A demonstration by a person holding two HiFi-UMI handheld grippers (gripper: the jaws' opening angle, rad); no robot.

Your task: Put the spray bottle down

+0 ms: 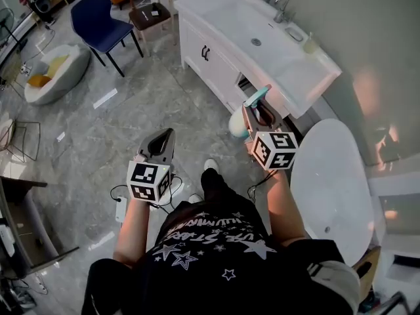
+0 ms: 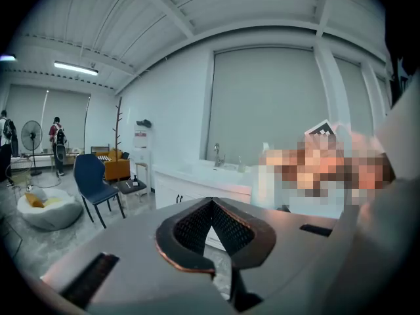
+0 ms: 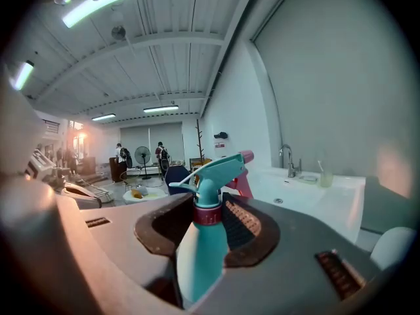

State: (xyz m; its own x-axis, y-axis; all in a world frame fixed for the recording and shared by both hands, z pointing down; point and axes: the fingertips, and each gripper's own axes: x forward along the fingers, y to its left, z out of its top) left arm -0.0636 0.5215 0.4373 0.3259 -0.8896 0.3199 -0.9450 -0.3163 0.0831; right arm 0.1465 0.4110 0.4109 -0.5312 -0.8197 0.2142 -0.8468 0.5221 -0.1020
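Observation:
The spray bottle [image 3: 202, 254] has a teal neck, a teal head and a pink trigger, and its pale body [image 1: 238, 125] hangs over the floor in front of the vanity. My right gripper [image 3: 209, 216] is shut on it, with a ribbed pad on either side of the neck; it is held up in the air [image 1: 258, 112], touching nothing. My left gripper [image 1: 162, 144] is lower left over the grey floor. Its jaws [image 2: 211, 206] meet at the tip with nothing between them.
A white vanity [image 1: 262, 48] with basin, tap [image 1: 282, 8] and a cup [image 1: 310, 42] stands ahead. A white oval tub [image 1: 333, 182] lies to the right. A blue chair [image 1: 98, 21], a small side table [image 1: 151, 15] and a white beanbag [image 1: 56, 71] stand far left. A power strip [image 1: 121, 209] lies by the person's feet.

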